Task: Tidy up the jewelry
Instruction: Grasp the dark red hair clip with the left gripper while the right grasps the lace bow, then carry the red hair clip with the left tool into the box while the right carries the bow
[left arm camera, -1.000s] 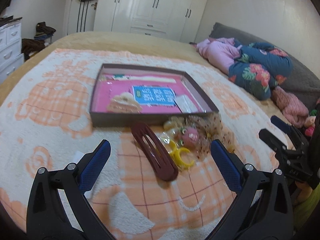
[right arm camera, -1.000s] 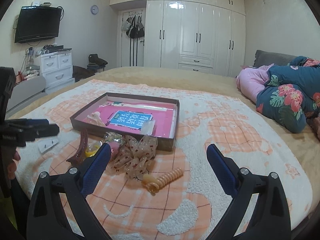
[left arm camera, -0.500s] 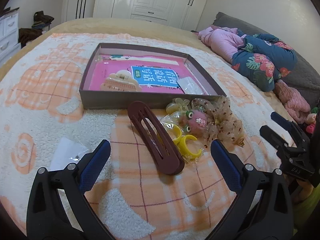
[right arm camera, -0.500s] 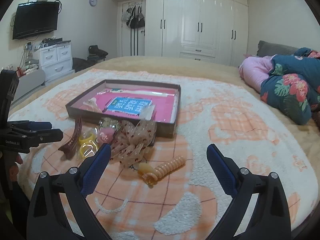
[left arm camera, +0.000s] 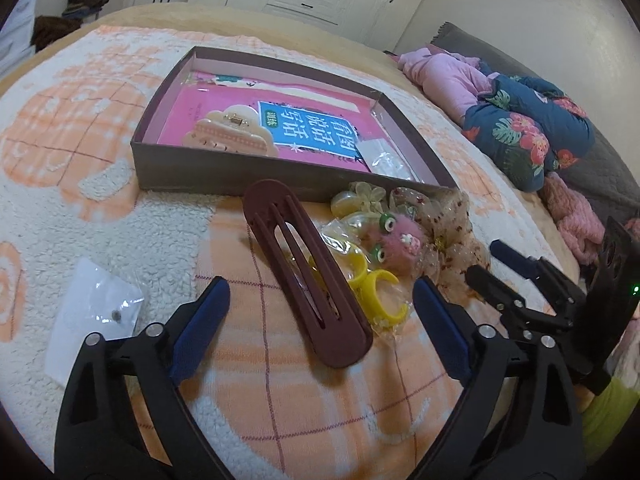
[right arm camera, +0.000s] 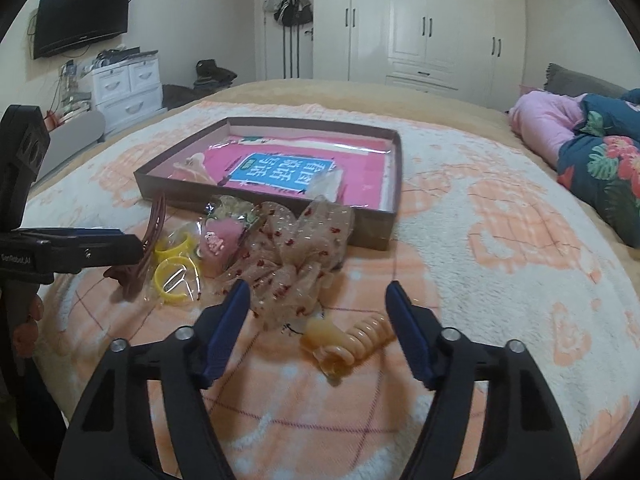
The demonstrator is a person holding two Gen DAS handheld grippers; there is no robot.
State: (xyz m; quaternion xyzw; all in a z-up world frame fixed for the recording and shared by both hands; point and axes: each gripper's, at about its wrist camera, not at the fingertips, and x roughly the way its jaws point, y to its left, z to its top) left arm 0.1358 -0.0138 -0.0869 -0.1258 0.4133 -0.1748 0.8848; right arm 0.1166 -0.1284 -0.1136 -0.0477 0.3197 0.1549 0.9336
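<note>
On the bed's orange-and-cream blanket (right arm camera: 500, 248) lay the hair things, just near of a shallow brown box (left arm camera: 224, 176) that already held a cream claw clip (left arm camera: 228, 134) on pink card. The left gripper (left arm camera: 320, 320) straddled the near end of a long maroon clip (left arm camera: 308, 280), its jaws closing but apart, the pads not yet on it. The right gripper (right arm camera: 318, 320) was narrowing its jaws too, with a pale amber claw clip (right arm camera: 346, 342) lying between them, seemingly untouched.

Trouble looked likeliest on the left. The maroon clip's right edge overlapped yellow rings in a clear wrapper (left arm camera: 372, 296), so a pinch from that side could catch the film and drag the rings, perhaps the pink fuzzy clip (left arm camera: 400, 240) as well. On the right, the sheer dotted bow (right arm camera: 296, 256) lay just beside the amber clip; a pad snagging its fabric would pull it along. The soft blanket could also let either clip tip away from the pads. A small clear packet (left arm camera: 94, 316) lay apart, to the left.
</note>
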